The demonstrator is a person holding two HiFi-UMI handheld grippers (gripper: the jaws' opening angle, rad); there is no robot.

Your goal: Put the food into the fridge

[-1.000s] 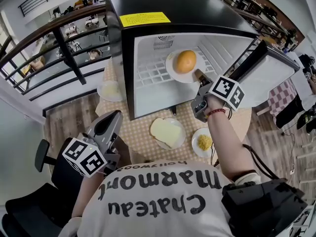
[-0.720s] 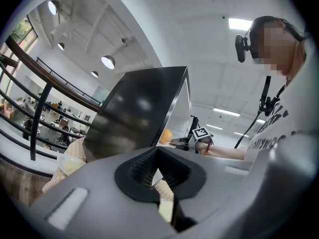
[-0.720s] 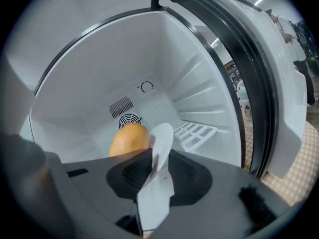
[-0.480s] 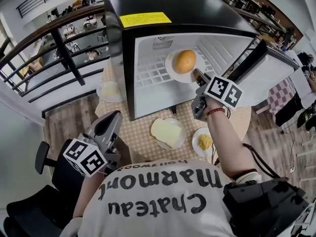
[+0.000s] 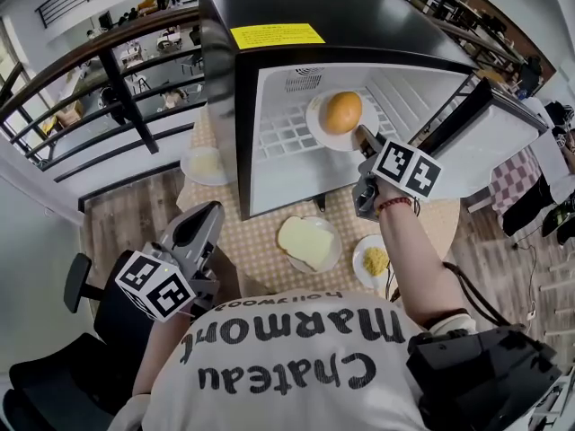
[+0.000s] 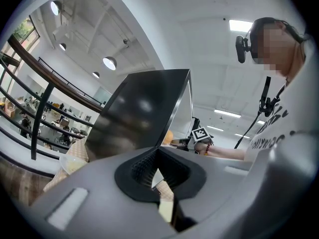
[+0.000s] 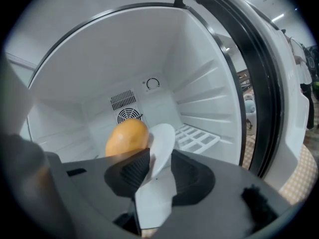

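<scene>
The fridge (image 5: 359, 16) stands on the surface (image 5: 256, 250) ahead of me, its door (image 5: 503, 137) swung out to the right. Inside, on the wire shelf (image 5: 278, 137), sits a plate (image 5: 316, 128) with a round piece of food (image 5: 342, 112) on it. My right gripper (image 5: 362, 136) reaches into the opening, its jaws opening with that plate's near rim between them. Before the fridge lies a plate of bread (image 5: 334, 245), and a small plate of food (image 5: 359, 257) sits just to its right. Another plate (image 5: 205, 164) lies left of the fridge. My left gripper (image 5: 199, 227) hangs low at my left, off the surface.
</scene>
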